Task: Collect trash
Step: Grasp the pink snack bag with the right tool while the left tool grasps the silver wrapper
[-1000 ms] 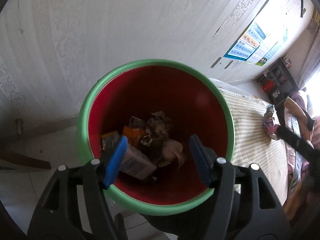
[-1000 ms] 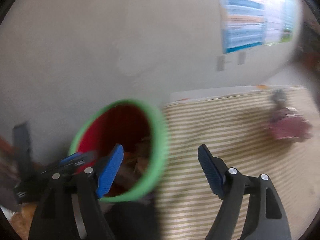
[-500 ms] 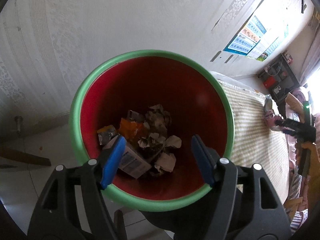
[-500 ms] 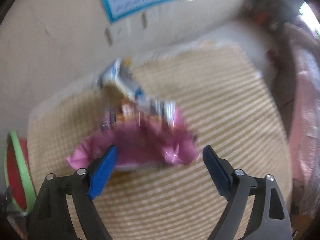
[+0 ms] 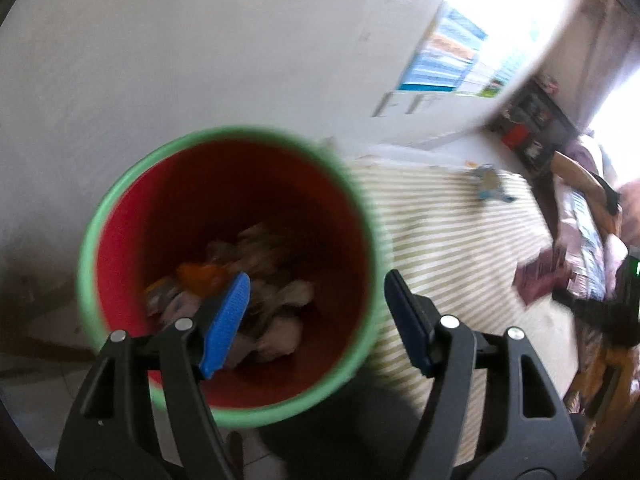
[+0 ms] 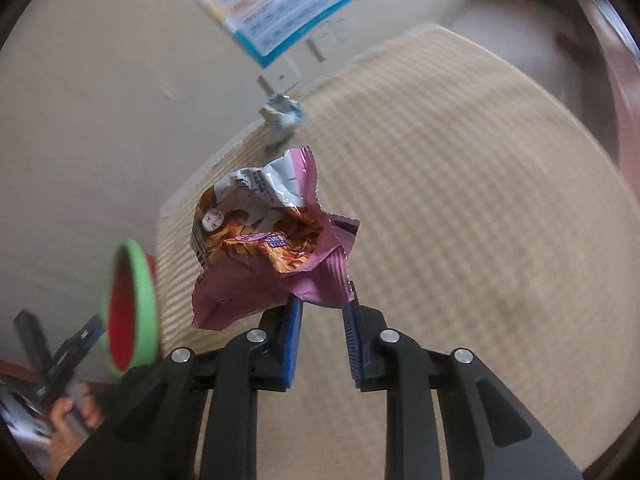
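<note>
A red bin with a green rim [image 5: 224, 264] holds several crumpled papers and wrappers. My left gripper [image 5: 316, 320] is open over the bin's near rim, with nothing between its fingers. My right gripper [image 6: 320, 312] is shut on a pink snack bag [image 6: 264, 248] and holds it above the striped mat [image 6: 460, 200]. The pink bag also shows in the left wrist view [image 5: 540, 280] at the far right. The bin shows at the left of the right wrist view [image 6: 128, 312]. A blue-white wrapper [image 6: 282, 116] lies at the mat's far edge by the wall.
A white wall with a blue-bordered poster [image 6: 276, 8] stands behind the mat. A dark shelf [image 5: 532, 128] and pink bedding [image 5: 580, 216] are at the right. The blue-white wrapper also shows in the left wrist view [image 5: 490, 182].
My right gripper closed on the pink snack bag and lifted it off the mat. The left view shifted right, with the bin now lower left of the fingers.
</note>
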A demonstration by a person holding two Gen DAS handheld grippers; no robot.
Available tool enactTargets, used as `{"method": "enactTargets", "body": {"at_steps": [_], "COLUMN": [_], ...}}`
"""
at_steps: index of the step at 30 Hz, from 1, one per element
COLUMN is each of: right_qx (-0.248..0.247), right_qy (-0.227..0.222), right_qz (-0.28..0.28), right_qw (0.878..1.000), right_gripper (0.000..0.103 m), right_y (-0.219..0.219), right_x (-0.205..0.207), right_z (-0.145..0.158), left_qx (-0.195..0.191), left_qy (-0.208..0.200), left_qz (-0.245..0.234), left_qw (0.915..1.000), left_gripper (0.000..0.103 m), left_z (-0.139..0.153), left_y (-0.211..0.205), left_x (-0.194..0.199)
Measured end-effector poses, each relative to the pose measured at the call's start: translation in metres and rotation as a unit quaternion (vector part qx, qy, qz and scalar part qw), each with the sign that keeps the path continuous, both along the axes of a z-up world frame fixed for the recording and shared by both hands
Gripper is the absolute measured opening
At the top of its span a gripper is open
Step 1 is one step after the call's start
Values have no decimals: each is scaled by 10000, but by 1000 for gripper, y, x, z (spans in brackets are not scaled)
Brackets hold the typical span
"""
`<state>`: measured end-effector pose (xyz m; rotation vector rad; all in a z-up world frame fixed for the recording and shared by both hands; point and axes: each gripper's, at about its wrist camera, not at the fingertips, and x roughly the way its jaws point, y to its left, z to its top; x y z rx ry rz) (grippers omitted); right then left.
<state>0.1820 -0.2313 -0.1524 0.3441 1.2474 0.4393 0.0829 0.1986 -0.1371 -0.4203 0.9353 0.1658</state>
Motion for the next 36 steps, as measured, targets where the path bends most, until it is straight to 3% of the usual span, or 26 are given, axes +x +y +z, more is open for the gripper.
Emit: {"method": "enactTargets", "body": {"at_steps": [4,7,10,15,17,21,22,24,27,31,34,36], "right_qx": [70,655,1052,519,613,871,915,901,936,925,993,1111], "right_qy": [151,479,517,-341,-358,-292,-316,-363,-363,-365,-351,-344], "right_qz": [-268,-707,-807,-472,-409,-473,-485,-461,-364,-369,-527,-556], "right_qw": [9995,9942,9898,9970,9966,9947,9941,9942,9943,9944,9930,9917], "right_gripper": [20,20,20,20,16,15,15,15,15,21,54,55], "right_y": [-23,-36,-40,-31,-28,-39,-40,-38,-36,-31,-33,-33], "right_x": [-51,-84,-88,-83,-79,-79,-77,-73,-74,-69,-66,-64], "right_z": [-10,-37,-39,-13,-18,-23,-22,-21,-22,-21,-20,-18], "left_qx": [69,1,42,730,810,811,747,688,613,793,497,449], "left_qy": [-334,-516,-517,-526,-492,67,175,399,586,473,485,460], "left_qz": [-771,-1147,-1416,-1587,-1535,-1268,-1189,-1163,-1281,-1476,-1475,-1561], "left_qw": [9964,9921,9886,9832,9836,9886,9899,9900,9881,9847,9866,9856], "left_gripper": [69,70,70,70,70,70,68,45,27,21,20,20], "left_z": [21,24,15,-1,-8,-35,-42,-52,-64,-58,-56,-53], "left_y": [-60,-104,-154,-210,-219,-223,-221,-220,-217,-215,-208,-209], "left_x": [58,101,153,212,232,268,273,278,277,260,237,219]}}
